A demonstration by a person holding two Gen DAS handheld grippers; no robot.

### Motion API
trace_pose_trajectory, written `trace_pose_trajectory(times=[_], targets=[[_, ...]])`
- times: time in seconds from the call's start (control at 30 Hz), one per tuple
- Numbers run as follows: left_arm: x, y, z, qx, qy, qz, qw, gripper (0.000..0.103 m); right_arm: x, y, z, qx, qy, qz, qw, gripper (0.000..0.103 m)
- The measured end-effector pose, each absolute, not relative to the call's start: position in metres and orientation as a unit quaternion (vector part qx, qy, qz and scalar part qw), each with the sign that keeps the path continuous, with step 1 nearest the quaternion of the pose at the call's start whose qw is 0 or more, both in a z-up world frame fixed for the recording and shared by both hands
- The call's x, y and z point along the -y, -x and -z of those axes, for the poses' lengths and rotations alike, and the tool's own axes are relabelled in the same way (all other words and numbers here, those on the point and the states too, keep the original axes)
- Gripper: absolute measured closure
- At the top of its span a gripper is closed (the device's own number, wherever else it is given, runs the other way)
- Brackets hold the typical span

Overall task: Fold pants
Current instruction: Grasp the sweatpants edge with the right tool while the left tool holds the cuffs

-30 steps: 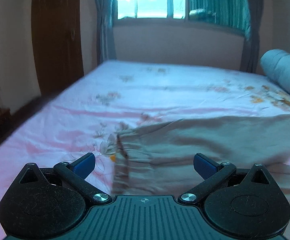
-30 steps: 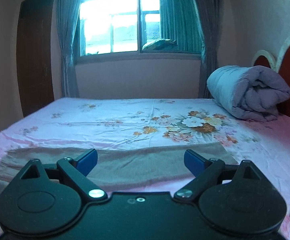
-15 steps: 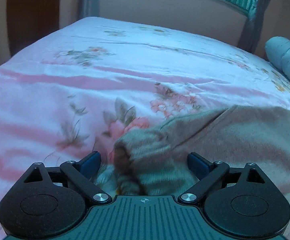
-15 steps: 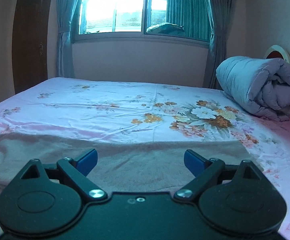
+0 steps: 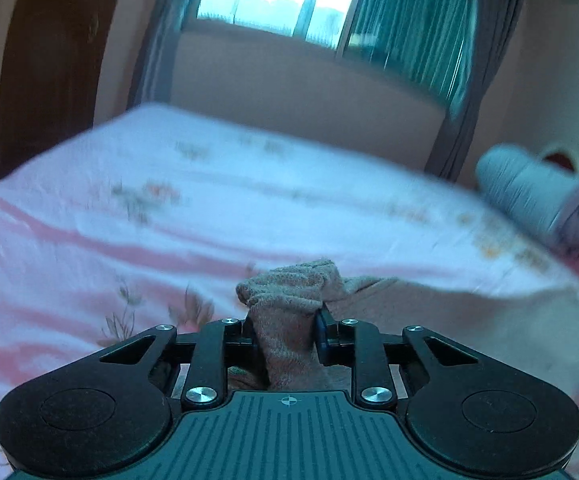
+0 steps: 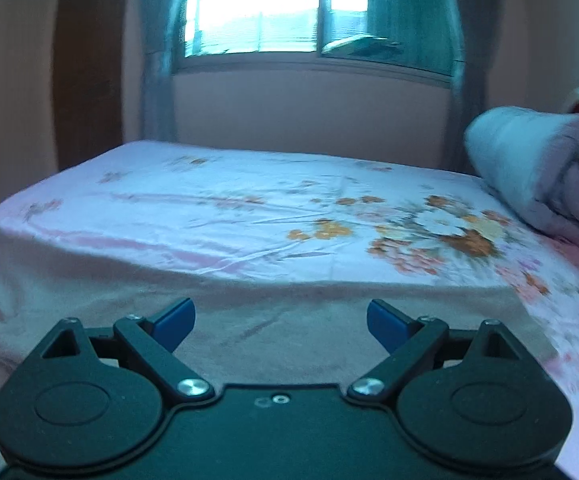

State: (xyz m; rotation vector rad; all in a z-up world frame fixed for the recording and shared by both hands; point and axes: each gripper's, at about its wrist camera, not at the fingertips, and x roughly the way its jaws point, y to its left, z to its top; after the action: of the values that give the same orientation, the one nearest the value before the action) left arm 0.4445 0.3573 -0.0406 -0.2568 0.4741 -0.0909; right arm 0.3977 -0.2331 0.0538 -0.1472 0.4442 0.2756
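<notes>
Left wrist: the left gripper (image 5: 285,336), open a moment ago, now pinches the cuff (image 5: 289,284) of the pants (image 5: 429,320), lifting it off the bed (image 5: 169,208) (fold likely starting). Right wrist: right gripper (image 6: 281,320) hovers wide over pants (image 6: 289,320).

Your pants (image 5: 289,304) are plain greyish beige, low in the frame. Your bedsheet (image 6: 249,216) is pale pink with darker pink bands and an orange, white and brown flower print at centre right. The rolled quilt (image 6: 529,152) at right is light grey-blue. Teal curtains (image 5: 401,32) hang upper right. Blue pads (image 6: 175,318) tip your black right gripper (image 6: 281,320).
</notes>
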Motion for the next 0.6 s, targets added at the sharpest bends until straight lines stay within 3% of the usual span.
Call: trace_pose_trajectory(times=[0.27,0.6], targets=[[-0.355,-0.398,0.014,-0.174,0.132,0.051,0.974,0.078,0.186,-0.463,-0.031,-0.184,0.182,-0.259,0.931,0.018],[-0.361,-0.405,0.023,-0.181,0.105,0.058,0.976,0.078,0.145,-0.523,0.011,-0.201,0.278,-0.342,0.875,0.019]])
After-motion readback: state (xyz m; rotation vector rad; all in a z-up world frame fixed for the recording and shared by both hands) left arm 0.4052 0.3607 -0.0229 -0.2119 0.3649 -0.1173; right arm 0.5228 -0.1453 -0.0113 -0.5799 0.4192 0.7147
